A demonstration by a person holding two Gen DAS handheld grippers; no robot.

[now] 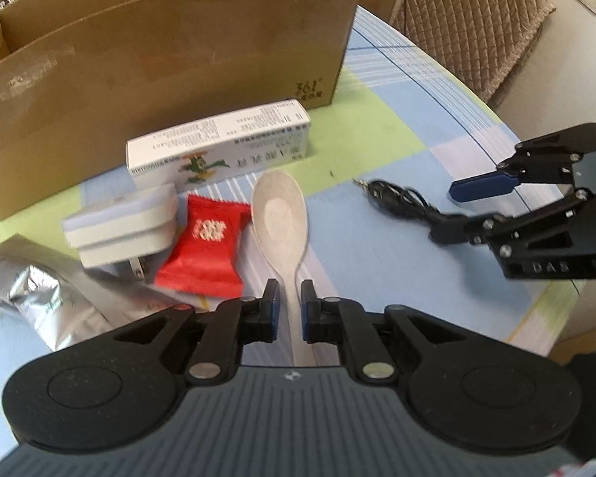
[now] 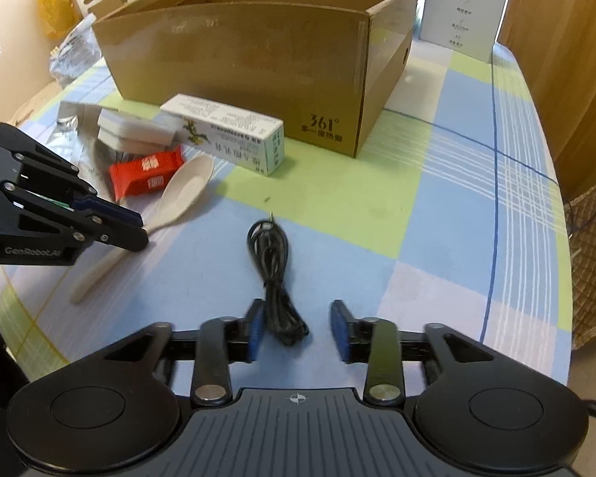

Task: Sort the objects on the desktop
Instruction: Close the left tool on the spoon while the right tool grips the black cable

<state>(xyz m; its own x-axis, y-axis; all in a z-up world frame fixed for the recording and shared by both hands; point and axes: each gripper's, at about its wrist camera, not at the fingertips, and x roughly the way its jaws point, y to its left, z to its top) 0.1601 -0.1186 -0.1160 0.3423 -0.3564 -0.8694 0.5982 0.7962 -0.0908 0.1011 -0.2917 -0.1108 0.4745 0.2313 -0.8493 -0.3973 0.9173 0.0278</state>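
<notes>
A beige spoon (image 1: 278, 210) lies on the checked tablecloth, bowl pointing away. My left gripper (image 1: 290, 310) is shut on its handle, and in the right wrist view the handle sticks out behind the left gripper (image 2: 137, 228). A coiled black cable (image 2: 274, 274) lies on the cloth to the right of the spoon. My right gripper (image 2: 297, 330) is open, with the near end of the cable between its pads and neither pad pressing on it. In the left wrist view the right gripper (image 1: 457, 210) stands over the cable (image 1: 401, 194).
An open cardboard box (image 2: 238, 59) stands behind the objects. In front of it lie a white medicine carton (image 1: 218, 147), a white plug adapter (image 1: 119, 226), a red sachet (image 1: 206, 246) and a silver foil bag (image 1: 31, 294). A white box (image 2: 465, 8) stands at the back right.
</notes>
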